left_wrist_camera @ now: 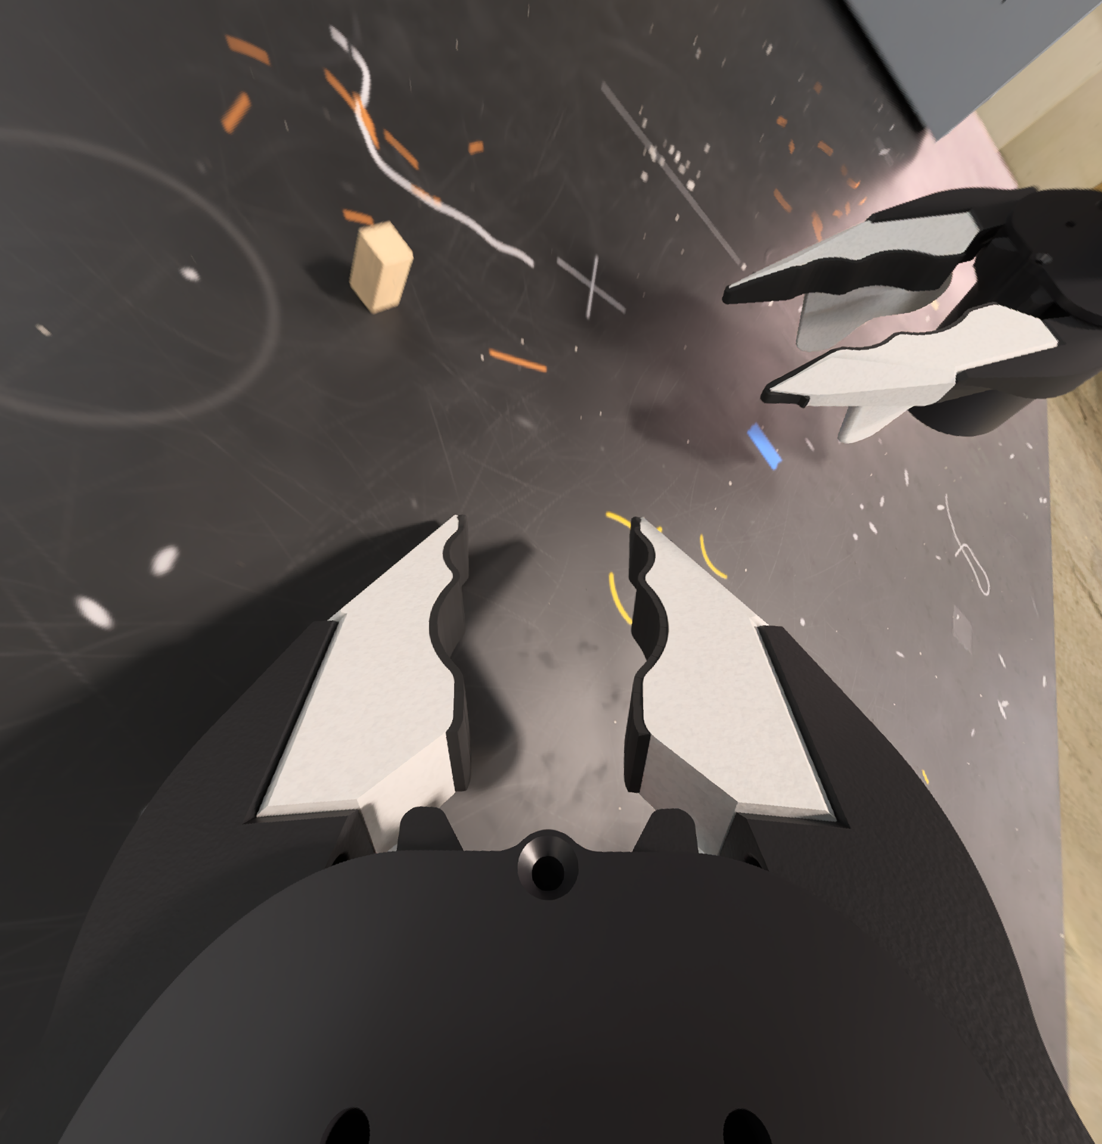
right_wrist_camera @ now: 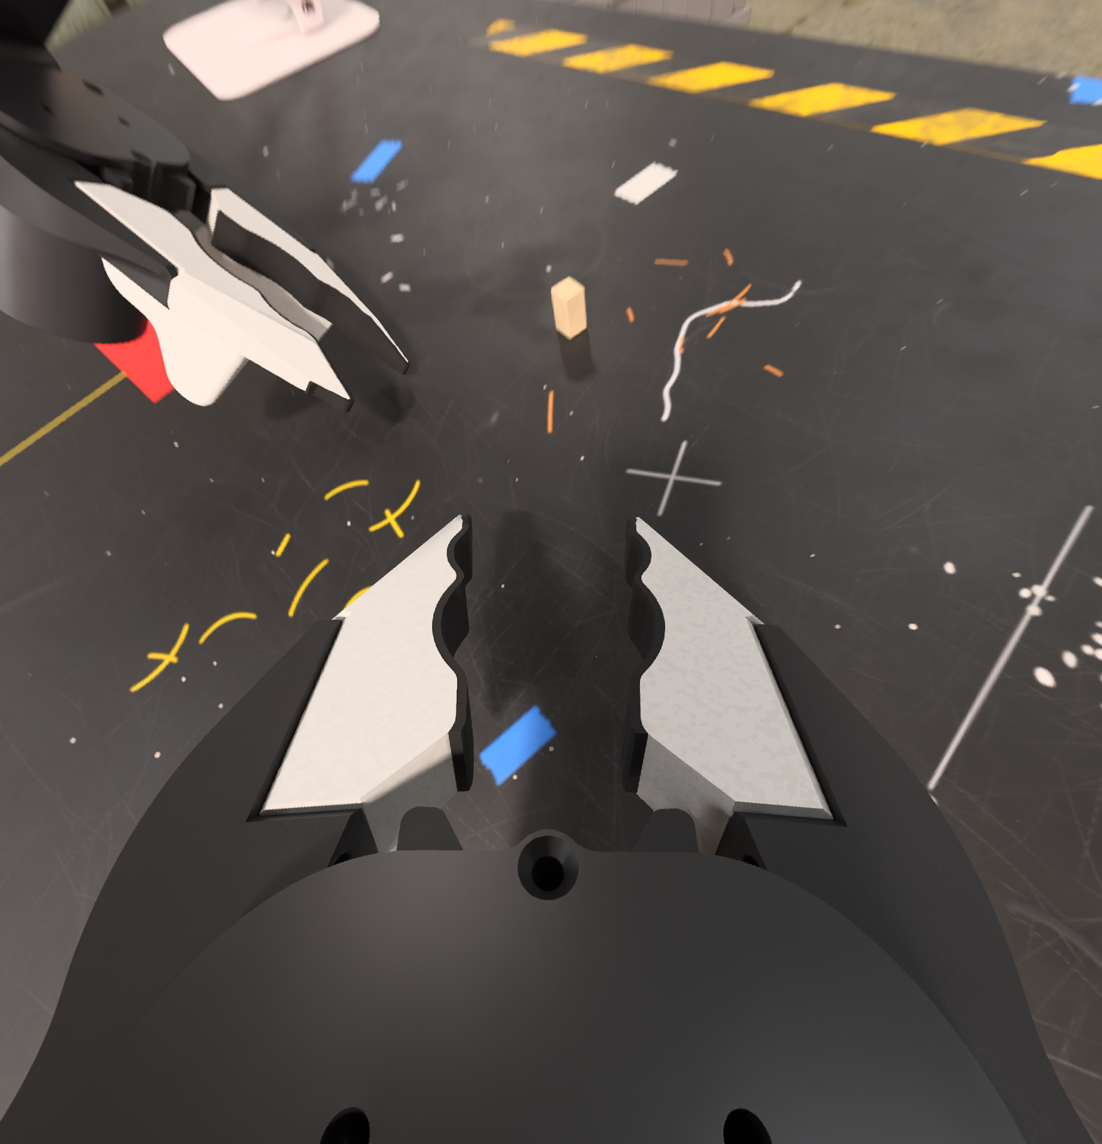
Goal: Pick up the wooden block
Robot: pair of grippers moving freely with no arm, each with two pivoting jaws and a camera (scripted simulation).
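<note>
A small pale wooden block (left_wrist_camera: 381,267) stands upright on the dark scratched table, ahead and to the left in the left wrist view. In the right wrist view the block (right_wrist_camera: 568,307) stands ahead, a little right of centre. My left gripper (left_wrist_camera: 545,526) is open and empty, well short of the block; it also shows at the left of the right wrist view (right_wrist_camera: 378,384). My right gripper (right_wrist_camera: 548,526) is open and empty, well short of the block; it also shows at the right of the left wrist view (left_wrist_camera: 746,346).
The dark table (left_wrist_camera: 164,470) bears chalk marks, orange flecks and blue tape pieces (right_wrist_camera: 516,745). A white flat base (right_wrist_camera: 269,37) lies at the far left. A yellow dashed stripe (right_wrist_camera: 820,99) runs along the far edge. The table's right edge (left_wrist_camera: 1050,557) is near.
</note>
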